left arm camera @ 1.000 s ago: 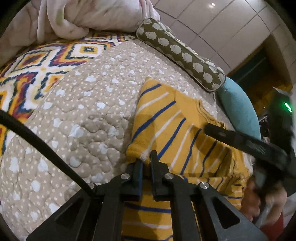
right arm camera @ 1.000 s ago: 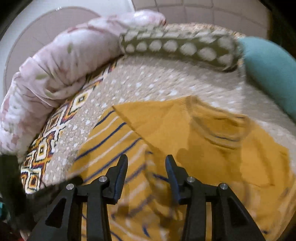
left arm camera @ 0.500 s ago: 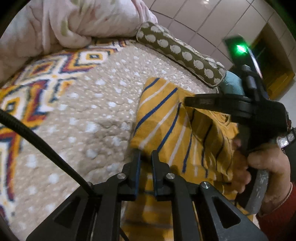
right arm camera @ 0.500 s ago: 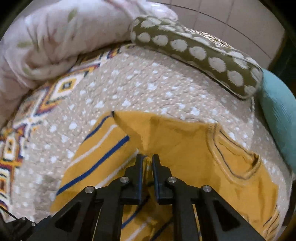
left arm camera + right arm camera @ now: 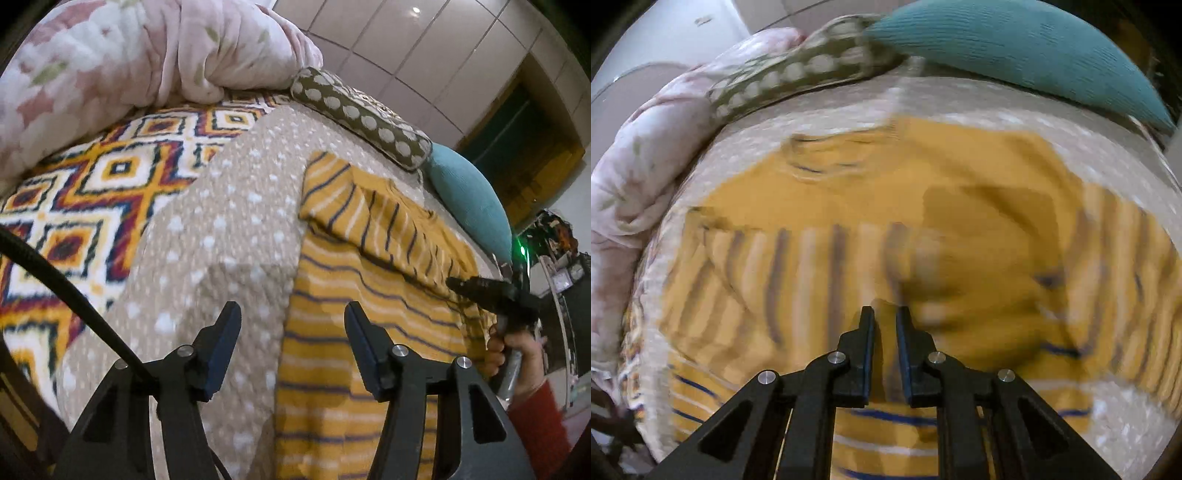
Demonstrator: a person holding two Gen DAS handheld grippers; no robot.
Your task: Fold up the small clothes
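On bed, centre of dotted beige quilted cover (image 5: pixel 236 236): mustard-yellow knit jumper with navy and white stripes (image 5: pixel 354 332), spread flat, one striped sleeve (image 5: pixel 376 221) folded in across chest.

Key relation: long axis of jumper running near to far in left wrist view, left edge lying just ahead of and between left gripper (image 5: pixel 291 321) fingers; body spreading away to right of it. Left gripper: fingers wide apart, holding nothing, poised over jumper's left edge and cover beside it; contact with cloth not determinable.

Right gripper (image 5: pixel 885 314): fingers drawn close together, fold of yellow knit apparently pinched between them; heavy blur, so grip judged, not certain. Same gripper seen at far right of left wrist view (image 5: pixel 491 291), at jumper's right side.

Nearer arm for left edge: left. Nearer for sleeve and right side: right.

Surroundings: olive bolster with pale spots (image 5: pixel 362 122) and teal knit cushion (image 5: pixel 469 195) at far edge; pink floral duvet (image 5: pixel 129 62) far left; diamond-pattern blanket (image 5: pixel 92 199) at left, under cover.
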